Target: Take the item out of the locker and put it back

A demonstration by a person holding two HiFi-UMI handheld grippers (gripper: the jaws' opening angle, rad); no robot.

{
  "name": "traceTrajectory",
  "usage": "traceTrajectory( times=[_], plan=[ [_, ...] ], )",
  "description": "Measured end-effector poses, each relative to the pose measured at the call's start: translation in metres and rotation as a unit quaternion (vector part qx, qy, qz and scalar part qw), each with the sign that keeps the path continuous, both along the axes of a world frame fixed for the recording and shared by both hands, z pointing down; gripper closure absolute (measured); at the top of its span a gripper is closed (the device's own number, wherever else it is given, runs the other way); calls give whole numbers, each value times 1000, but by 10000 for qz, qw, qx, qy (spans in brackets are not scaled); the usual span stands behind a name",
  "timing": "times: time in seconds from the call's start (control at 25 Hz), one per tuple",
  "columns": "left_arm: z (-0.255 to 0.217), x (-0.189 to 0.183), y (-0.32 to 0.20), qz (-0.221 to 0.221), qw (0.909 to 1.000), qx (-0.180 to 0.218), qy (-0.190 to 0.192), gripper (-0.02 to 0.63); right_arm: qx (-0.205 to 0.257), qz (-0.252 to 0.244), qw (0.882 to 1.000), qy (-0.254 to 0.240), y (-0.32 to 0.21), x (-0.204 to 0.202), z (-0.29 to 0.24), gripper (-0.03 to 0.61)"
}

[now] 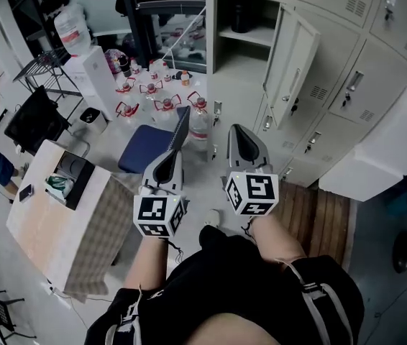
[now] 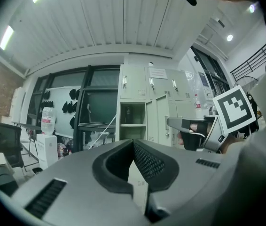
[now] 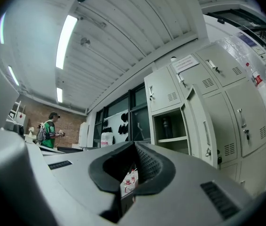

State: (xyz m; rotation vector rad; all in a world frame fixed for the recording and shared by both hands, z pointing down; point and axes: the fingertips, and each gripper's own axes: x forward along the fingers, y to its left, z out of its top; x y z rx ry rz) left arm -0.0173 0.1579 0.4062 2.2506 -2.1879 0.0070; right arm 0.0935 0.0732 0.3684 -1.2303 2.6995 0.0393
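Note:
A dark bottle (image 1: 241, 18) stands on the upper shelf of the open locker (image 1: 226, 49), whose door (image 1: 294, 65) is swung out to the right. The bottle also shows in the left gripper view (image 2: 127, 113) and the right gripper view (image 3: 166, 126), far ahead of both jaws. My left gripper (image 1: 183, 115) and right gripper (image 1: 236, 130) are held side by side in front of the person, pointing toward the lockers and well short of them. Both are shut with nothing held, as the left gripper (image 2: 133, 142) and right gripper (image 3: 134, 145) show in their own views.
Several water bottles (image 1: 157, 95) stand on the floor left of the lockers, with a blue chair (image 1: 144, 146) in front of them. A table with a checked cloth (image 1: 67, 221) is at the left. A large white box (image 1: 383, 157) sits at the right. A person in green (image 3: 49, 128) stands far off.

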Motion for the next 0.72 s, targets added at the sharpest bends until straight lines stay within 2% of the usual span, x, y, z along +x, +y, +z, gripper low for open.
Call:
traceTrajectory(
  times=[0.28, 0.72],
  plan=[
    [-12, -48, -104, 35, 9999, 63, -99, 601, 64, 96, 9999, -102, -101, -40, -11, 561],
    [-36, -94, -278, 335, 9992, 99, -180, 601, 99, 349, 9993, -47, -258, -81, -27, 561]
  ],
)
